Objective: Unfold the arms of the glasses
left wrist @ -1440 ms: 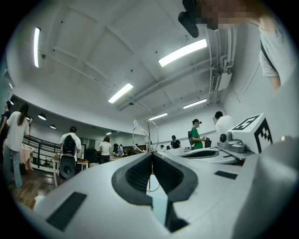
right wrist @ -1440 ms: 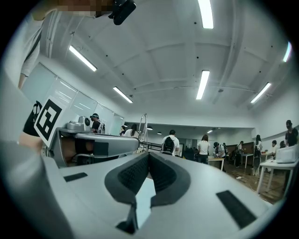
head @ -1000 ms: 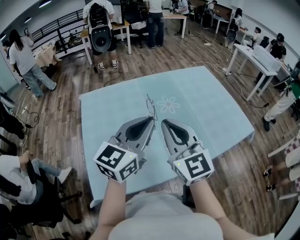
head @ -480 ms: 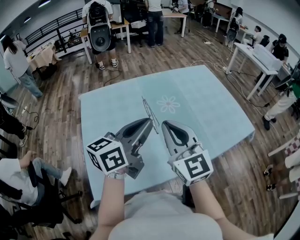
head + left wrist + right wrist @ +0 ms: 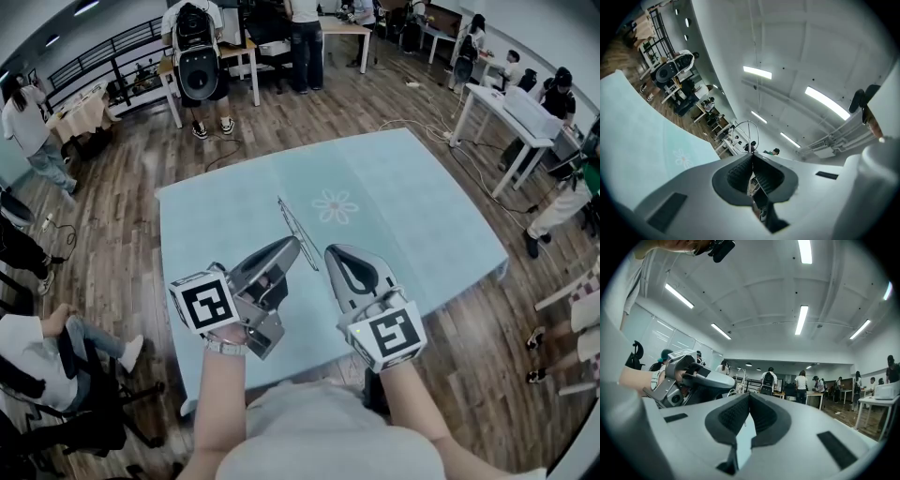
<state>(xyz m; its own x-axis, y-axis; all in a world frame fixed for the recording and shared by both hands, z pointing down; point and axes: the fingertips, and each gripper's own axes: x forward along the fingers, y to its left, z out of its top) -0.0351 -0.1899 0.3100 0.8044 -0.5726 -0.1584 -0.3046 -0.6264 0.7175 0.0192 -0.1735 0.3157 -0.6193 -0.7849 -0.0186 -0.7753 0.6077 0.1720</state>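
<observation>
Head view is showing the glasses hanging in the air above the pale blue desk, pinched at the tip of the left tongs. The left gripper view is bearing this out: those tongs are pressing together on the thin wire frame, with one round rim rising just beyond their tips. The right tongs are sitting just beside the frame on its right, fully closed on nothing, and appear to be apart from the glasses.

The frame is showing almost edge-on as a fine line, so how the arms are lying is too thin to tell.

As I am judging it, the step in hand is taking hold of one arm to swing it out. To do that well, the right tongs should be opening only narrowly, closing lightly on the free end of an arm, then sweeping it in an arc about its hinge, away from the lenses. The left tongs should be keeping the rim steady meanwhile. The wire is looking springy, so gentle pressure is mattering more than speed.
</observation>
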